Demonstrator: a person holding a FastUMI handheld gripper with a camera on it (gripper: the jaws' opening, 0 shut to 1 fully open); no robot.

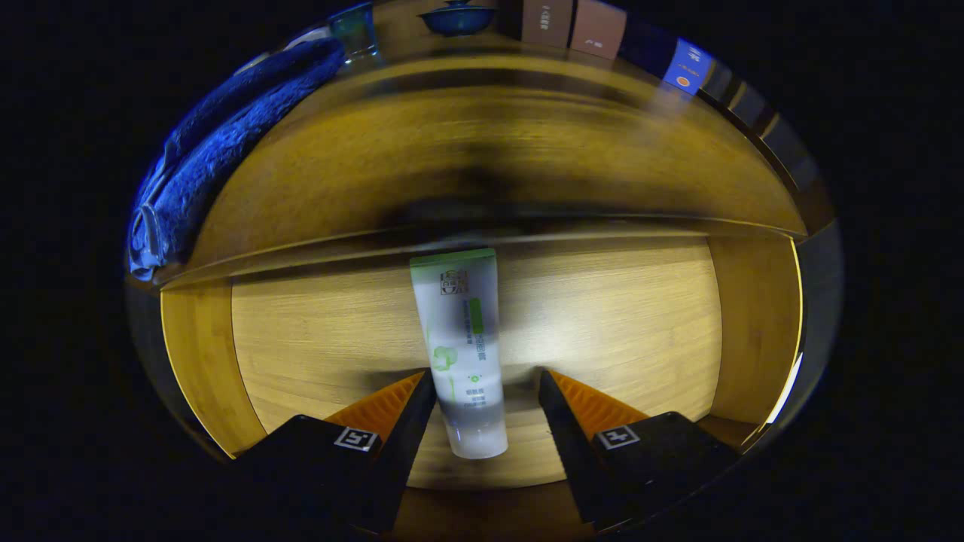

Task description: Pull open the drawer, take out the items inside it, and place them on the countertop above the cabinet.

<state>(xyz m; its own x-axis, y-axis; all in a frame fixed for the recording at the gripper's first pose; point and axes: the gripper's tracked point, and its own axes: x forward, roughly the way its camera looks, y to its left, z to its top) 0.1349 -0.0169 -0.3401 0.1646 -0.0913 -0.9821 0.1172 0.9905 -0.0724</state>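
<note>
Fig.: white-and-green plastic tube (463,350) lies in open wooden drawer (617,316), cap end betw. gripper (486,391) jaws; jaws open, left one touching. Tube prob. light, soft, slippery; grip mid-body. Table (527,143) at 12 o'clock.

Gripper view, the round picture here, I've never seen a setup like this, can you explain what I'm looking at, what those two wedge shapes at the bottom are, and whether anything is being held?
This picture comes from a camera mounted on a handheld claw, a two-finger grabbing tool that a person carries. The camera looks forward along the fingers, so the two wedge shapes at the bottom are those fingers. The lens is a fisheye, which bends straight edges into curves.

You are looking down into an open wooden drawer. A white tube with a green end lies on its floor, its near end between the fingers. The left finger looks to be at the tube's side; a gap shows on the right, so the claw is open and nothing is gripped yet.

Beyond the drawer is the countertop, with a blue cloth and a dark lidded bowl on it.
</note>
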